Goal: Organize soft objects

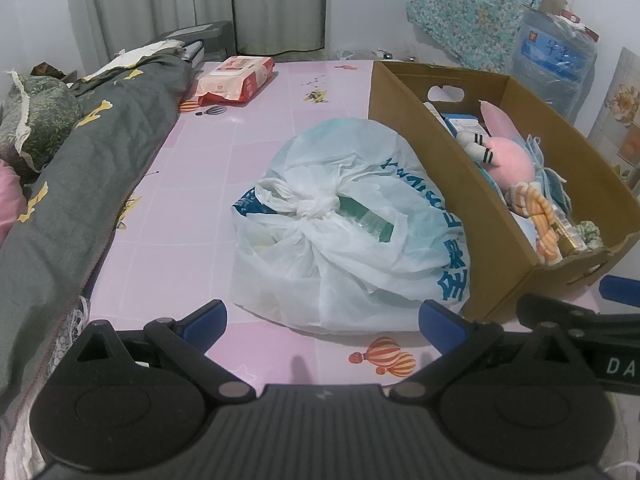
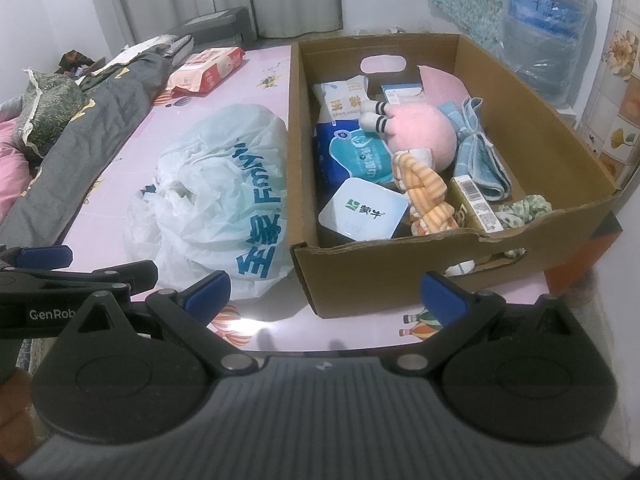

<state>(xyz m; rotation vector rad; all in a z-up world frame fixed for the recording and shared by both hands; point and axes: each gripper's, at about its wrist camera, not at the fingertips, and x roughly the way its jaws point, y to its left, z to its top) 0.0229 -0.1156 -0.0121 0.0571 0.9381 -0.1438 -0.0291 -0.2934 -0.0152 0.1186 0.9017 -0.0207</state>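
A knotted white plastic bag point(image 1: 344, 220) with blue print lies mid-table, also the bag point(image 2: 216, 196) in the right wrist view. To its right stands a cardboard box point(image 2: 400, 276) holding a pink plush toy point(image 2: 424, 132), an orange striped cloth point(image 2: 428, 196), a blue towel point(image 2: 480, 156), a green scrunchie point(image 2: 524, 208) and several packets. My left gripper point(image 1: 322, 326) is open, just in front of the bag, empty. My right gripper point(image 2: 324, 290) is open before the box's near wall, empty.
A pink patterned tabletop point(image 1: 224, 152) carries a red-and-white wipes pack point(image 1: 236, 78) at the far left. A grey quilt point(image 1: 88, 168) and pillows lie along the left edge. A water jug point(image 2: 544, 28) stands behind the box.
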